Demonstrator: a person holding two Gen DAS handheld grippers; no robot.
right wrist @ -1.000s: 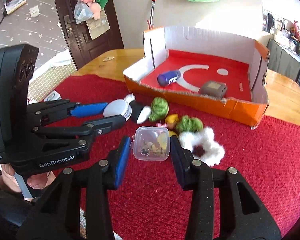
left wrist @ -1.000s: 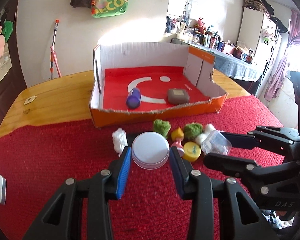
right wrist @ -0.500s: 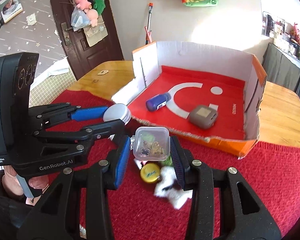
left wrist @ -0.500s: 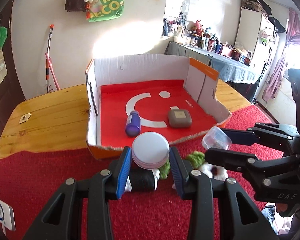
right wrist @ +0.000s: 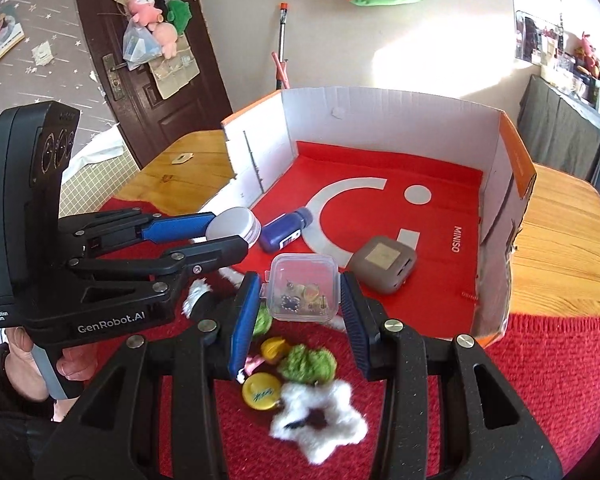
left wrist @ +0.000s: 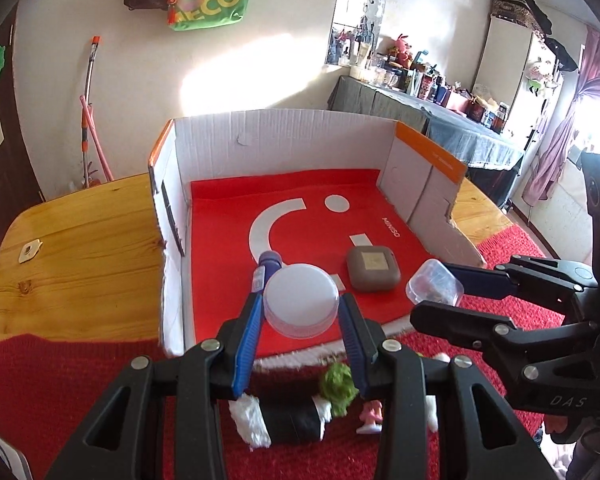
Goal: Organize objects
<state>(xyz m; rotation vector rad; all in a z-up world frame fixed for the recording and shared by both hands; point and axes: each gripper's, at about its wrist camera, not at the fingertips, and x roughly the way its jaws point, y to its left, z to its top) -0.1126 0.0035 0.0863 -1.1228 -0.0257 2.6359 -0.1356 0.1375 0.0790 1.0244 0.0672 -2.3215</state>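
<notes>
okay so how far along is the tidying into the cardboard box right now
Done: a blue bottle and a grey case lie in the box. In hand: the left tool grips a white round jar, the right tool a clear small container. Left: green pom-poms, a yellow cap and a white fluffy star on the red cloth.

"MINISO" on box floor [right wrist: 455, 239], "GenRobot.AI" on left claw [right wrist: 236, 236], "DAS" on right claw [left wrist: 436, 292].
</notes>
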